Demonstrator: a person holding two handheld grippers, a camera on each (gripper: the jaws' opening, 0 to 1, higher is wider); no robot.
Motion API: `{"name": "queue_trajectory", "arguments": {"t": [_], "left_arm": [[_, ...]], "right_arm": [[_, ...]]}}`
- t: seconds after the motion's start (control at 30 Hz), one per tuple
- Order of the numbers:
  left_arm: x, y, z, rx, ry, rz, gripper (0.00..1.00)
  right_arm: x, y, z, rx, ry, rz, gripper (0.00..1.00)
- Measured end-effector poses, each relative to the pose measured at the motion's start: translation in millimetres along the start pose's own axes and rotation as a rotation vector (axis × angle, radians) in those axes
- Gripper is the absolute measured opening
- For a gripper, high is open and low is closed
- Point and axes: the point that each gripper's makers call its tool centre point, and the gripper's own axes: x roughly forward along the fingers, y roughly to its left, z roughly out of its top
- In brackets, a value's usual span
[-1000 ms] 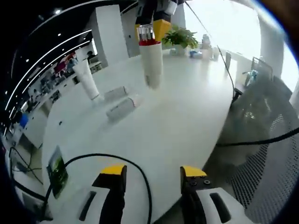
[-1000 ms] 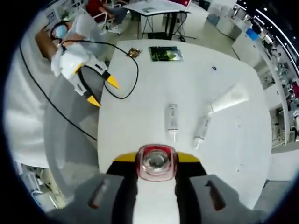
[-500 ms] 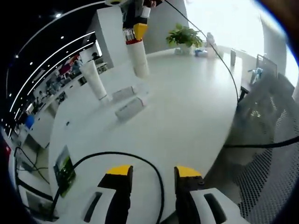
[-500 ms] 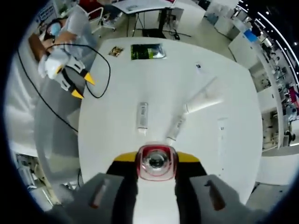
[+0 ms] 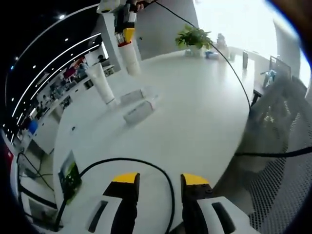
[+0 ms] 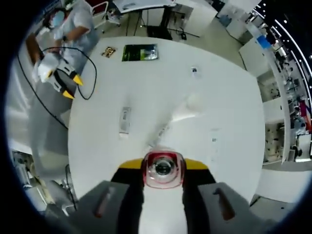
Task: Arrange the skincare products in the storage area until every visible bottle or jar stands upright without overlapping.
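Note:
A white tube with a red cap [image 6: 162,169] is held cap-up in my right gripper [image 6: 162,165], high above the white table [image 6: 224,112]. In the left gripper view that tube [image 5: 130,59] hangs from the right gripper [image 5: 124,30] over the table's far side. Below it a tall white tube [image 5: 101,83] stands upright, and two small tubes [image 5: 132,96] [image 5: 139,111] lie flat. From above, the lying tubes [image 6: 125,120] [image 6: 161,131] and the standing one [image 6: 187,107] look blurred. My left gripper [image 5: 160,179] is open at the near table edge, nothing between its jaws.
A green leaflet [image 5: 69,175] lies at the near left corner, and a black cable [image 5: 122,162] loops across the table in front of my left jaws. A potted plant [image 5: 194,35] stands at the far end. A mesh chair [image 5: 278,161] is on the right.
My right gripper has carried the red-capped tube higher and further off over the table. My left jaws have narrowed a little. The tubes on the table have not moved.

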Motion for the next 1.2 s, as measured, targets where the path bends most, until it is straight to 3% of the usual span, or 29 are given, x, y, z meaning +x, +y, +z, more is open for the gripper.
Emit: {"name": "queue_trajectory", "arguments": {"t": [0.27,0.83,1.2], "left_arm": [[1,3.2,-3.6,-0.024,0.016,0.009,0.35],[1,9.5,-10.0,-0.058,0.037,0.036,0.35],[0,14.7,-12.2,-0.065,0.042,0.056,0.35]], "right_arm": [[16,-19,6.6,-0.013,0.003,0.018,0.28],[50,-36,1.0,-0.024,0.033,0.062,0.28],[63,-43,8.1,-0.026,0.027,0.067,0.28]]}}
